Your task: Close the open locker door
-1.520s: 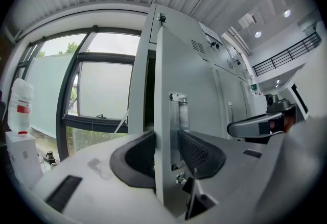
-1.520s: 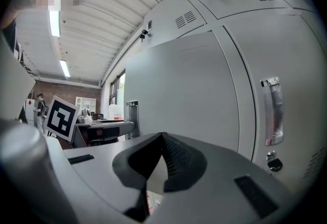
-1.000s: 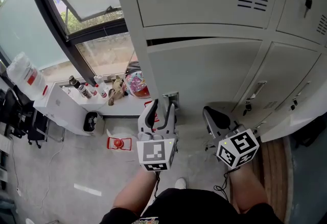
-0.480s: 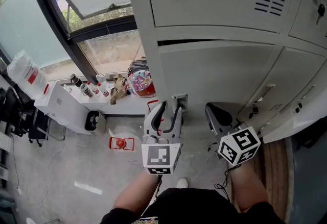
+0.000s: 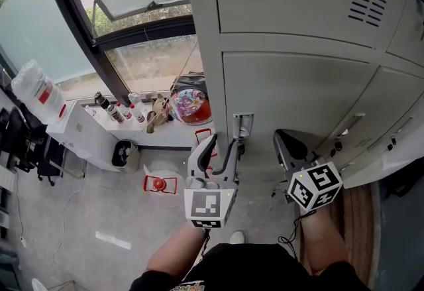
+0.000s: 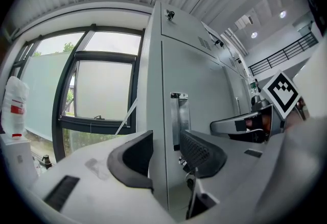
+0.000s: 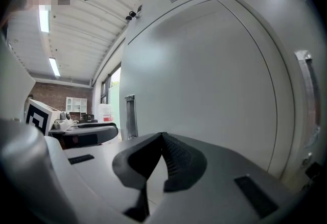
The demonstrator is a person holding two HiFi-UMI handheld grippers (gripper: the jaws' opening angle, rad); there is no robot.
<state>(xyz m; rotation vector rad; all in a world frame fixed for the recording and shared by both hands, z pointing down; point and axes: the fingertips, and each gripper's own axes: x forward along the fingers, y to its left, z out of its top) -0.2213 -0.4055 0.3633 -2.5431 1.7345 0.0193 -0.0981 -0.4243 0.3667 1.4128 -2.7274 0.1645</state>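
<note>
Jaws: left gripper (image 5: 218, 148) spread, straddling locker corner (image 5: 209, 84); right gripper (image 5: 287, 145) pinched shut, empty. Door (image 5: 291, 87) at 12 o'clock looked nearly flush. Likely light, stiff, slick steel: push flat beside handle (image 5: 242, 125).

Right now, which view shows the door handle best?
The left gripper view: the handle stands close and near centre, just beyond the open jaws. The head view shows it from above, foreshortened, beside the left gripper. The right gripper view shows it small and far to the left.
</note>
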